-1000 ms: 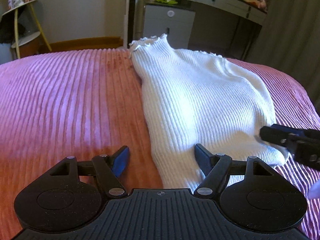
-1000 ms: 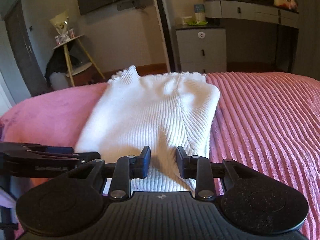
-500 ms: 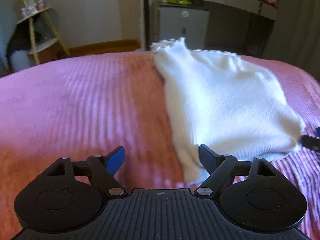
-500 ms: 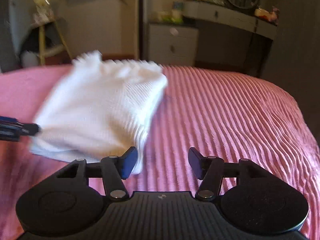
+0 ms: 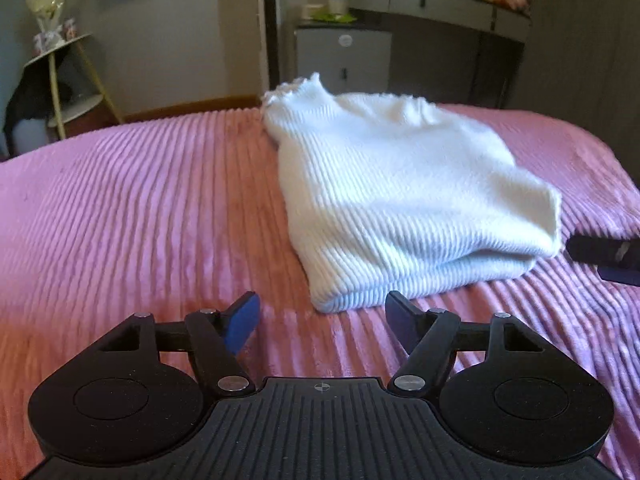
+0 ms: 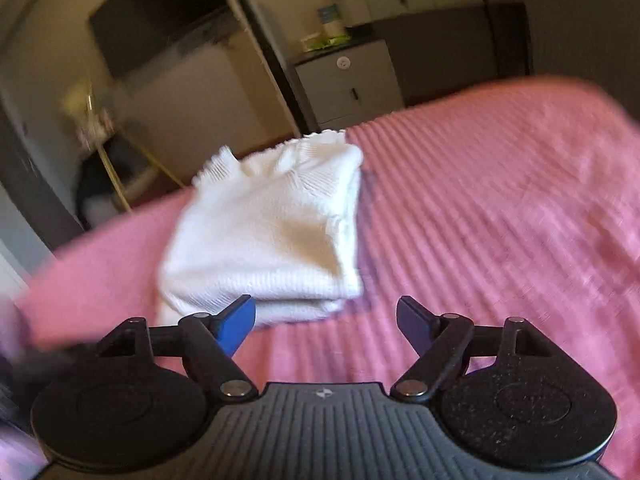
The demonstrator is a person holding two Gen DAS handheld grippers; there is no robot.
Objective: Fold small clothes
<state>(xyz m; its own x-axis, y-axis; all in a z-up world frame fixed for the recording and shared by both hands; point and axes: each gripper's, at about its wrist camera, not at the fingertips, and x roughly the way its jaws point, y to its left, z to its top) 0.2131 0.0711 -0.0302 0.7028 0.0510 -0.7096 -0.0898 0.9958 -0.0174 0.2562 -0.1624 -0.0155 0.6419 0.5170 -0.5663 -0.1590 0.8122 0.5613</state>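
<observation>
Folded white sweater (image 5: 400,200) — pink bedspread (image 5: 140,208)

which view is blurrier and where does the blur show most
Right wrist view: clearly blurrier, the room behind and the pink bedspread smeared, the white knit top soft. Left wrist view: mostly sharp, the top's ribs readable, with slight smear on the near bedspread.

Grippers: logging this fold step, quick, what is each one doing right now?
Left gripper: jaws closing, nothing between them; folded white ribbed knit garment lies just ahead.
Right gripper: jaws opening, holding nothing.
</observation>
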